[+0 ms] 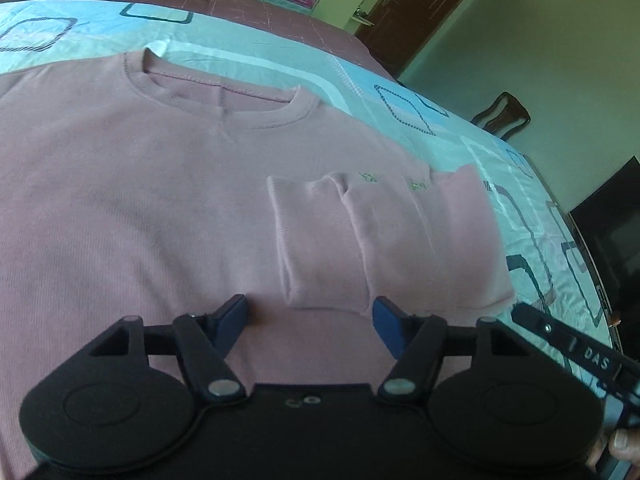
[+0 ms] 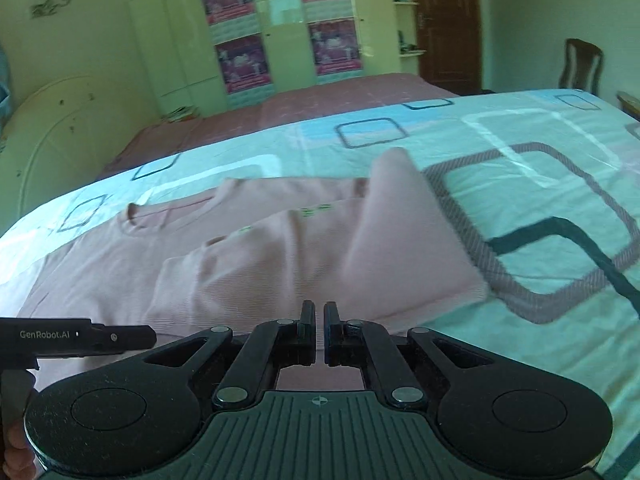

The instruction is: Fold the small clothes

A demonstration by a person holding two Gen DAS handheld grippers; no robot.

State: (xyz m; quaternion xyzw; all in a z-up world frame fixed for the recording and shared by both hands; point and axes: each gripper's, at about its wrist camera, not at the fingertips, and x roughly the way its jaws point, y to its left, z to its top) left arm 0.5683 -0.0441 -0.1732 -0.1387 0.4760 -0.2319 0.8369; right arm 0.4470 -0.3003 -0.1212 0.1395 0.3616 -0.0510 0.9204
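A pink sweatshirt point(image 1: 140, 200) point(image 2: 120, 268) lies flat on the bed, neckline point(image 1: 224, 100) at the far side. One sleeve point(image 1: 400, 240) point(image 2: 400, 240) is folded across the body, its ribbed cuff point(image 1: 304, 240) pointing toward me. My left gripper point(image 1: 310, 308) hovers open over the cloth; its blue pads point(image 1: 234, 312) stand either side of the cuff's end without pressing it. My right gripper point(image 2: 319, 312) sits low at the sweatshirt's near edge by the folded sleeve, jaws almost together, with a thin gap and nothing in it. It shows as a black bar point(image 1: 560, 340) in the left wrist view.
A teal sheet point(image 1: 440, 140) point(image 2: 520, 184) with square patterns covers the bed, and a pink spread point(image 2: 320, 104) lies beyond. A wardrobe with posters point(image 2: 280, 40), a brown door point(image 2: 448, 20) and a wooden chair point(image 2: 580, 64) stand behind. The bed's edge point(image 1: 592, 280) and a dark cabinet point(image 1: 612, 220) are on the right.
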